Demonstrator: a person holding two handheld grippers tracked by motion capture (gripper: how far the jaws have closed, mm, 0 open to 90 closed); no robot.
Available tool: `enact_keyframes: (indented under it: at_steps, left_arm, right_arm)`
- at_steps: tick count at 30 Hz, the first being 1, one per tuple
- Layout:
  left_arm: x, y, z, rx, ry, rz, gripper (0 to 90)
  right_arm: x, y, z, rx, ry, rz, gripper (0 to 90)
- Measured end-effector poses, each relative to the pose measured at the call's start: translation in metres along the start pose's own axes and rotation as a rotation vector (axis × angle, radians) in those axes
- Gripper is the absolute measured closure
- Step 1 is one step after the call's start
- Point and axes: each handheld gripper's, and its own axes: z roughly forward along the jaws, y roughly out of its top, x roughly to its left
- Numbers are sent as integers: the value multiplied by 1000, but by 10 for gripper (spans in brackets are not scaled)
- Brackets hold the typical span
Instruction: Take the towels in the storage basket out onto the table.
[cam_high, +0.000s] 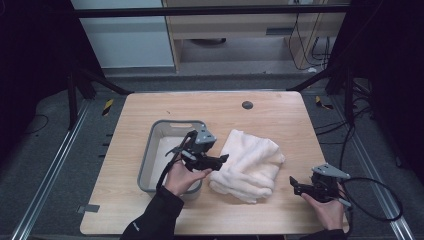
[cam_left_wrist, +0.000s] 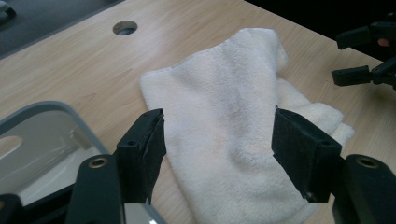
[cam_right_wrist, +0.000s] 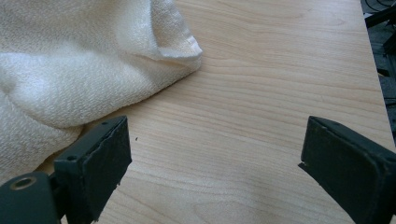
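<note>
Pre-grasp, I'd guess. Towel bunched mid-desk, basin at its 9 o'clock. Left tongs released over towel; right tongs released, 4 o'clock. Next: pinch an edge.

A light wooden table with a round hole stands on a grey floor. Behind it are a wooden cabinet and black cables. The sides are dark.

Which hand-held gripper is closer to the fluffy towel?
Left. The left hand-held gripper is open right at the towel edge beside the grey bin. The right hand-held gripper is open too, on bare table just off it.
</note>
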Motion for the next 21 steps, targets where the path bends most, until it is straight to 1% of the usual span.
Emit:
enact_keyframes:
  at_steps: [6,7,9,11,13,14,15,16,17,19,21]
  left_arm:
    - [18,-16,-25,-36,40,-24,377]
    - [18,-16,-25,-36,40,-24,380]
    - [28,-27,-38,-54,65,-38,382]
    - [34,-34,-47,-64,82,-49,384]
    - [37,-37,-50,-69,89,-56,386]
    - [42,-43,-56,-78,104,-65,386]
    - [47,-49,-63,-85,118,-79,386]
    - [47,-49,-63,-85,118,-79,386]
    - [52,-55,-69,-89,135,-91,386]
    - [59,-63,-76,-107,153,-115,387]
    - [64,-70,-81,-112,169,-127,387]
  right_arm:
    - [1,0,-1,-2,5,-5,105]
    - [1,0,-1,-2,5,-5,105]
    - [1,0,-1,-5,6,-5,116]
    - [1,0,-2,-10,2,-13,120]
    - [1,0,-2,-11,6,-5,124]
    - [1,0,-2,-10,7,-4,126]
    - [1,0,-2,-11,3,-15,134]
    - [1,0,-2,-10,3,-16,137]
    - [1,0,-2,-10,4,-17,140]
    - [1,0,-2,-13,6,-19,149]
    - [2,0,-2,-12,13,-16,158]
